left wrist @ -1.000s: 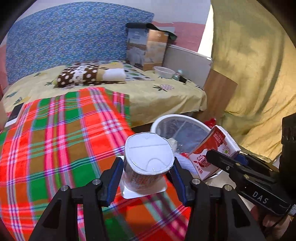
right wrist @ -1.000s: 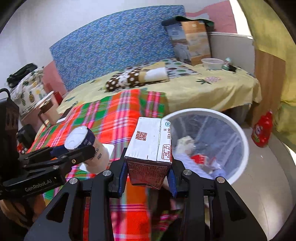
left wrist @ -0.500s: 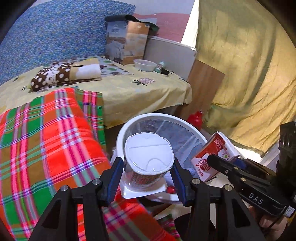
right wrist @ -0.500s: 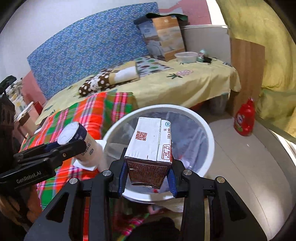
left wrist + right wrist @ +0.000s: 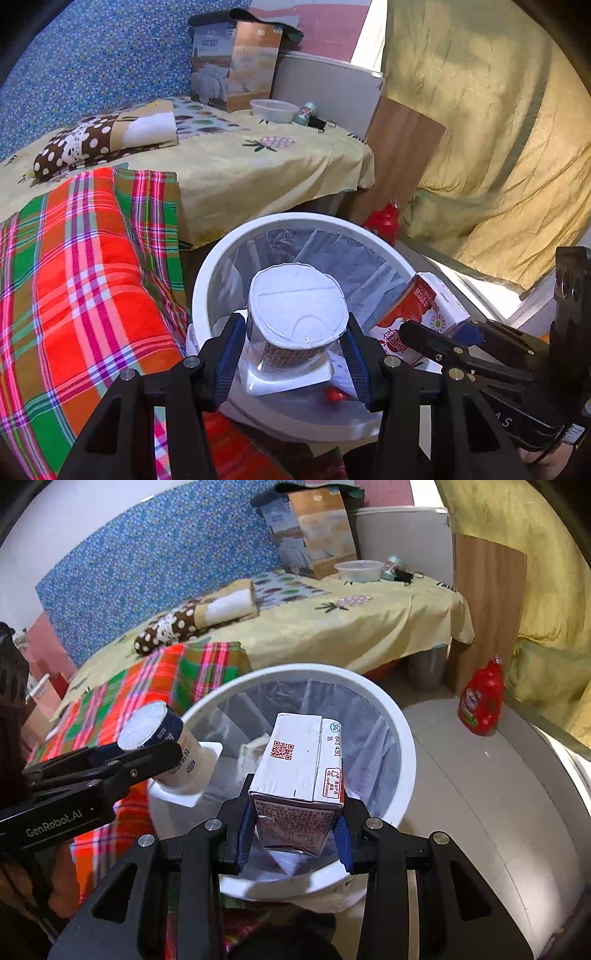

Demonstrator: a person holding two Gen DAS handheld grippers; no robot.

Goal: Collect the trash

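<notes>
Left wrist view: the left hand-held gripper (image 5: 295, 354) clamps a foil-lidded plastic cup (image 5: 297, 317) upright between its blue pads, poised over the near rim of a white, bag-lined trash bin (image 5: 207, 273). The bin's mouth lies directly ahead of and below the cup, beside a bed draped in a plaid blanket (image 5: 85, 288). At right, the right hand-held gripper (image 5: 436, 339) enters frame, gripping a red-and-white milk carton (image 5: 421, 314) over the bin's right edge.

Right wrist view: the right hand-held gripper (image 5: 291, 830) holds the milk carton (image 5: 299, 771) by its lower sides, the carton's long axis running away from the camera toward the bin's centre. The trash bin (image 5: 402, 775) opens straight beneath it, with crumpled waste visible inside. The left hand-held gripper (image 5: 147, 757) holds the plastic cup (image 5: 173, 753) tilted above the bin's left rim. Both items appear placed for release, the carton more centrally; the cup, nearer the edge, looks likelier to catch the rim.
</notes>
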